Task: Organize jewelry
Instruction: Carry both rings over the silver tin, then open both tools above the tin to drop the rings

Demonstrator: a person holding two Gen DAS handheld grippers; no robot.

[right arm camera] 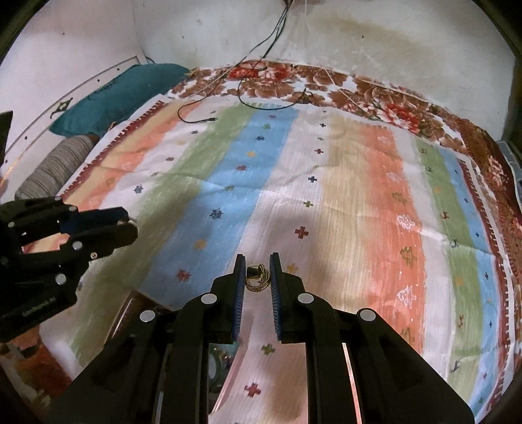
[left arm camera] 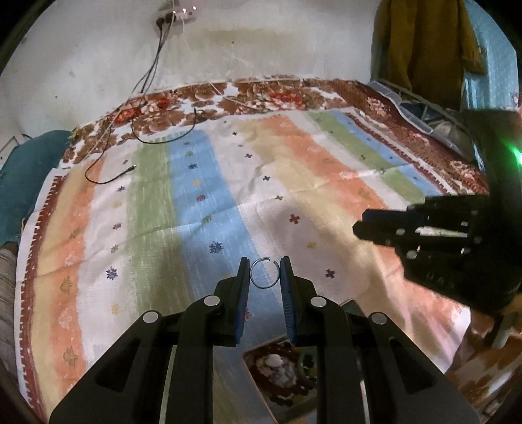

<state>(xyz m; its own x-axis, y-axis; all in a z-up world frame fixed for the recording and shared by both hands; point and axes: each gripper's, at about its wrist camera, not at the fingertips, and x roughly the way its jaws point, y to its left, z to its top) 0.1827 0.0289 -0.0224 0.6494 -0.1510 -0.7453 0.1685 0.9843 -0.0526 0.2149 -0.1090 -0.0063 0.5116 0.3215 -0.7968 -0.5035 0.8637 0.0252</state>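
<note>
My left gripper (left arm camera: 264,272) is shut on a thin silver open ring (left arm camera: 264,273), pinched between the blue pads above the striped cloth (left arm camera: 228,182). My right gripper (right arm camera: 257,275) is shut on a small gold-coloured coiled piece of jewelry (right arm camera: 257,277), also lifted off the cloth (right arm camera: 326,182). The right gripper's black body (left arm camera: 434,238) shows at the right of the left wrist view. The left gripper's body (right arm camera: 65,238) shows at the left of the right wrist view. A box of jewelry (left arm camera: 280,368) lies below the left gripper, partly hidden by its fingers.
Black cables (left arm camera: 143,137) trail from a wall socket (left arm camera: 173,16) onto the far part of the bed. A teal pillow (right arm camera: 114,98) and a striped bolster (right arm camera: 52,169) lie at the left edge. Hanging clothes (left arm camera: 424,49) are at the far right.
</note>
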